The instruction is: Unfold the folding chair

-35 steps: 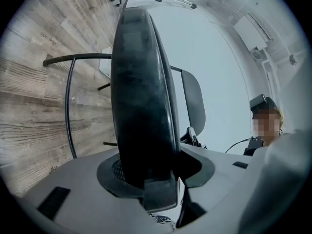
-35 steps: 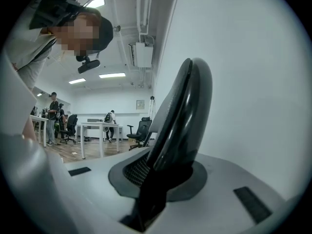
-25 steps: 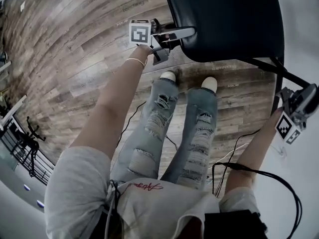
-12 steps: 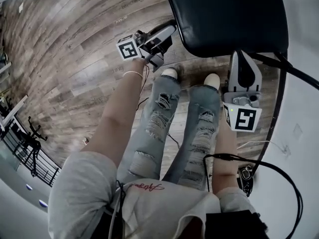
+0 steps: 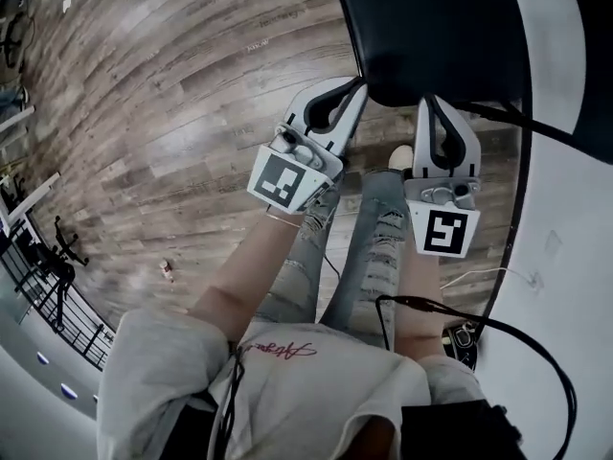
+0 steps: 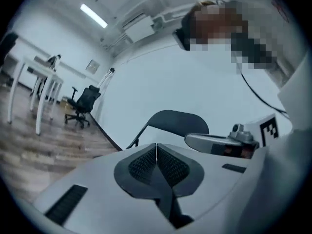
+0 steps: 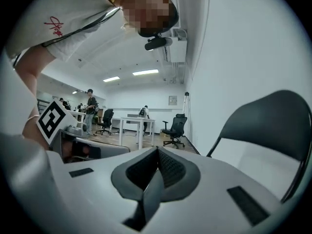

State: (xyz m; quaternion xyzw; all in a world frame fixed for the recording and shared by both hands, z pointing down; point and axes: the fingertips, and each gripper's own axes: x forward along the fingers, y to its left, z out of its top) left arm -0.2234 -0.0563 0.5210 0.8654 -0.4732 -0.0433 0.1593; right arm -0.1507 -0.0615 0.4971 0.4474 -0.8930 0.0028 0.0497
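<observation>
The folding chair stands unfolded in front of me; its black seat (image 5: 441,27) fills the top of the head view, and its curved backrest (image 6: 178,123) (image 7: 275,123) rises ahead in both gripper views. My left gripper (image 5: 356,86) points level at the seat's front edge; its jaws are closing and meet pad to pad (image 6: 156,149) with nothing between them. Beside it, my right gripper (image 5: 433,102) is at the same edge, also shut (image 7: 157,152) and empty. Whether either tip touches the seat I cannot tell. Each gripper shows in the other's view: right (image 6: 219,143), left (image 7: 73,140).
The person's legs and shoes (image 5: 400,156) stand just under the seat edge on the wood floor (image 5: 172,94). A black cable (image 5: 536,353) loops at the lower right near the white wall (image 5: 575,257). Office chairs (image 7: 174,129), white tables (image 7: 131,126) and people stand farther back.
The left gripper rose, rolled and came in to the seat's front edge. The right gripper swung in from the chair's right frame to beside it. Both jaws went from open to shut.
</observation>
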